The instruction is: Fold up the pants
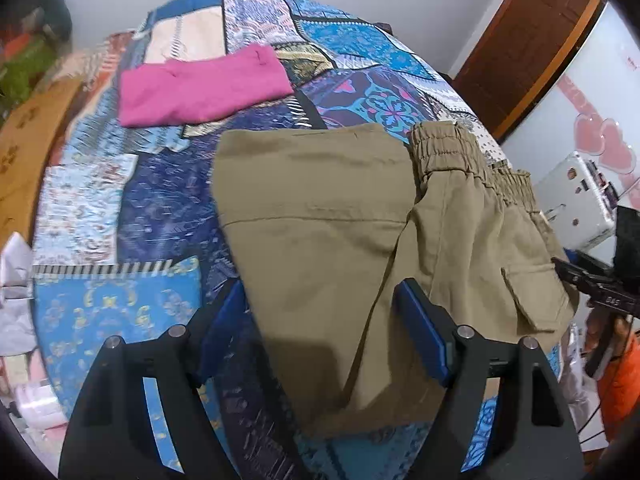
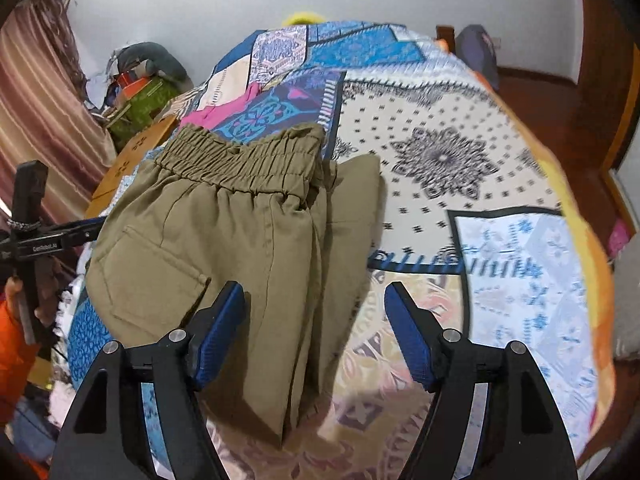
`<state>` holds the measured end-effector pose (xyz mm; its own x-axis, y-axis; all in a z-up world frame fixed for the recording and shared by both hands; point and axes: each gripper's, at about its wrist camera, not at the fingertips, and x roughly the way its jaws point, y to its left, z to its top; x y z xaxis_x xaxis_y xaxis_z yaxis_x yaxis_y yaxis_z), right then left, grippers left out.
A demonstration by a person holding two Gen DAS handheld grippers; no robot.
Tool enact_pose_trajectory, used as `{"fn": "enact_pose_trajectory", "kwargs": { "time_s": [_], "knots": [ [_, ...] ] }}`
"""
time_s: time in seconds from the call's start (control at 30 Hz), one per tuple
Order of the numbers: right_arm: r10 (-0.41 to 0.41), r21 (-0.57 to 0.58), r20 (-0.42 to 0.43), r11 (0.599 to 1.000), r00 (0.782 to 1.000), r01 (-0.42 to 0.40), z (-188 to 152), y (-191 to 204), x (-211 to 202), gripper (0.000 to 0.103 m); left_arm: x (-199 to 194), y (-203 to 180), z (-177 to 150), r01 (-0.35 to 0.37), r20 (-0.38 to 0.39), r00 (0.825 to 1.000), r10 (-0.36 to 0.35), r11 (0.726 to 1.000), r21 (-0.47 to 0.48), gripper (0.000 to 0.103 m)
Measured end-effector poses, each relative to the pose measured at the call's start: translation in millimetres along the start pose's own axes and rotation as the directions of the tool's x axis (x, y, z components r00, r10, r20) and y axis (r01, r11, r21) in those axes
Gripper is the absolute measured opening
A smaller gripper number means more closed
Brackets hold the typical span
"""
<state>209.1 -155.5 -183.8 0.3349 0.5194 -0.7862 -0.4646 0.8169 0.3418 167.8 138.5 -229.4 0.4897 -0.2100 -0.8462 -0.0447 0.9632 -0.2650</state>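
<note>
Olive-khaki pants (image 1: 340, 240) lie folded on the patchwork bedspread (image 1: 120, 208), elastic waistband (image 1: 444, 152) at the far right, cargo pocket near the bed edge. My left gripper (image 1: 320, 312) is open, its blue pads astride the near edge of the pants, holding nothing. In the right wrist view the pants (image 2: 240, 248) lie left of centre with the waistband (image 2: 240, 160) at the far end. My right gripper (image 2: 316, 312) is open above the right edge of the pants, empty. The other gripper (image 2: 48, 240) shows at the left edge.
A folded pink garment (image 1: 200, 88) lies farther back on the bed. A wooden door (image 1: 532, 44) and a white appliance (image 1: 576, 200) stand at the right. Clutter and a curtain (image 2: 40, 112) stand left of the bed. The bedspread's white patterned part (image 2: 460, 184) lies right of the pants.
</note>
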Motion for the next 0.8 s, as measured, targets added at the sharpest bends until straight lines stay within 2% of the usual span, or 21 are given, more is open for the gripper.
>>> {"fn": "enact_pose_trajectory", "kwargs": {
  "time_s": [0.13,0.23,0.37,0.47,0.53,0.6,0.7,0.8],
  "knots": [
    [0.063,0.049,-0.017,0.997,0.998,-0.062,7,-8,10,0.070,12,1,8,0.049,-0.014,0.999,-0.049,0.999,-0.013,0.079],
    [0.081,0.035,-0.023,0.996,0.996,-0.080,12,-7,15,0.072,18,2,14,0.083,-0.013,0.996,-0.083,0.996,-0.026,0.079],
    [0.105,0.017,-0.042,0.994,0.994,-0.105,18,-3,21,0.072,21,4,21,0.101,-0.003,0.995,-0.101,0.994,-0.051,0.078],
    [0.120,0.031,-0.050,0.992,0.992,-0.119,20,-6,21,0.070,18,3,20,0.107,0.002,0.994,-0.107,0.993,-0.052,0.074],
    [0.121,0.025,-0.048,0.992,0.991,-0.120,17,-7,18,0.067,14,1,17,0.119,0.001,0.993,-0.119,0.992,-0.040,0.069],
    [0.126,0.033,-0.040,0.992,0.991,-0.125,14,-9,14,0.059,11,0,12,0.127,-0.004,0.992,-0.128,0.991,-0.033,0.064],
    [0.128,0.041,-0.029,0.991,0.991,-0.127,12,-11,12,0.052,10,2,9,0.101,0.000,0.995,-0.101,0.993,-0.057,0.052],
    [0.120,0.043,-0.021,0.992,0.992,-0.120,16,-9,12,0.035,10,2,11,0.074,0.005,0.997,-0.074,0.995,-0.071,0.032]
  ]
}}
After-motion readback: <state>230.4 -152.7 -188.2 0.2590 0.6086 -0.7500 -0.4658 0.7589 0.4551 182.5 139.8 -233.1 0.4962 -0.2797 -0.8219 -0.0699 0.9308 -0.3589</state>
